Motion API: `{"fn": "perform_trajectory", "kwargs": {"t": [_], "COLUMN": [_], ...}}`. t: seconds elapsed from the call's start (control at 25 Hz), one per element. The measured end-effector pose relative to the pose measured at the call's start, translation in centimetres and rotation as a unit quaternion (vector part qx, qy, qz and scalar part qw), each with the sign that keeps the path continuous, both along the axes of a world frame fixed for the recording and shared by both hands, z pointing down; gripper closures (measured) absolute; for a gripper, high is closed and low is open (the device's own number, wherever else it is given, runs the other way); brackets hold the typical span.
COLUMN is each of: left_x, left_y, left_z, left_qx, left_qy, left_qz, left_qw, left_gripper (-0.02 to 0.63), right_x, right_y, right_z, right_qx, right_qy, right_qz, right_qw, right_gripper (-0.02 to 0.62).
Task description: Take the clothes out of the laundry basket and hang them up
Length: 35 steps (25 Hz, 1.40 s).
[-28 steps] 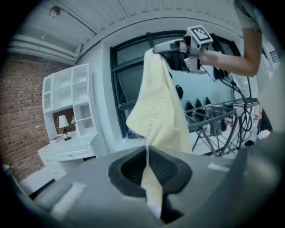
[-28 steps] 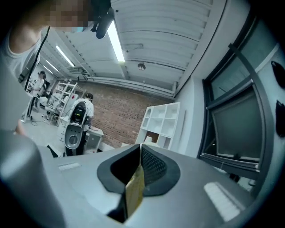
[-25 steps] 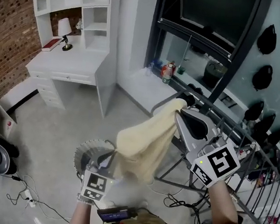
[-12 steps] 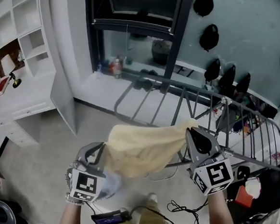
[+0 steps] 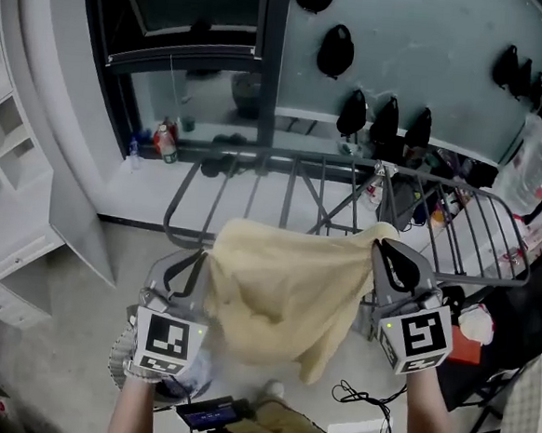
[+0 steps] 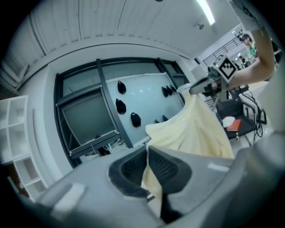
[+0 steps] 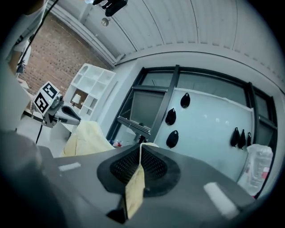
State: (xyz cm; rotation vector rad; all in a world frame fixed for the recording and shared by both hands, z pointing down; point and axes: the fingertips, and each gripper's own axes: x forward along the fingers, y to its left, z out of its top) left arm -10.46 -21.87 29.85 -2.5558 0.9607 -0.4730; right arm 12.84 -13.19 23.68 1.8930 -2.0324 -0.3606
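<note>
Yellow garment [image 5: 278,300]: spread before the drying rack [image 5: 495,224]. Left gripper [image 5: 198,263] clamped shut on one top corner; right gripper [image 5: 381,249] on the other.

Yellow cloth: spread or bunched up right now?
Spread: the yellow cloth hangs stretched between the left tongs and the right tongs, each shut on its top edge, with the middle sagging.

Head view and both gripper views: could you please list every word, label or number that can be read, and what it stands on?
No readable words or numbers anywhere.
Black-and-white square markers on the left gripper and right gripper: patterns, not text.
Red-labelled bottle: print too small to read.
</note>
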Motion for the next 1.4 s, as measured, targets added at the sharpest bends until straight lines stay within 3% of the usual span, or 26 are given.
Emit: {"fn": "perform_trajectory", "kwargs": {"t": [0.32, 0.6, 0.88, 1.4], "left_x": [6.5, 8.8, 10.6, 17.4], "left_y": [-4.1, -9.4, -17.7, -35.6], "left_z": [-1.1, -1.9, -0.8, 3.0], "left_qx": [0.021, 0.03, 0.027, 0.001], "left_qy": [-0.011, -0.035, -0.055, -0.092], "left_qz": [-0.008, -0.03, -0.033, 0.007], "left_qw": [0.9997, 0.9985, 0.9975, 0.9958], "left_gripper": [0.6, 0.601, 0.601, 0.601], "right_x": [6.6, 9.1, 10.5, 16.2], "right_y": [-3.5, -8.5, -16.0, -32.1], "right_z": [-0.1, 1.0, 3.1, 8.1], "right_qx": [0.005, -0.012, -0.037, -0.108], "right_qy": [-0.002, -0.009, -0.006, -0.019], "right_qz": [0.008, -0.012, -0.002, 0.059], "right_qw": [1.0, 1.0, 0.999, 0.992], "right_gripper": [0.586, 0.585, 0.586, 0.586]}}
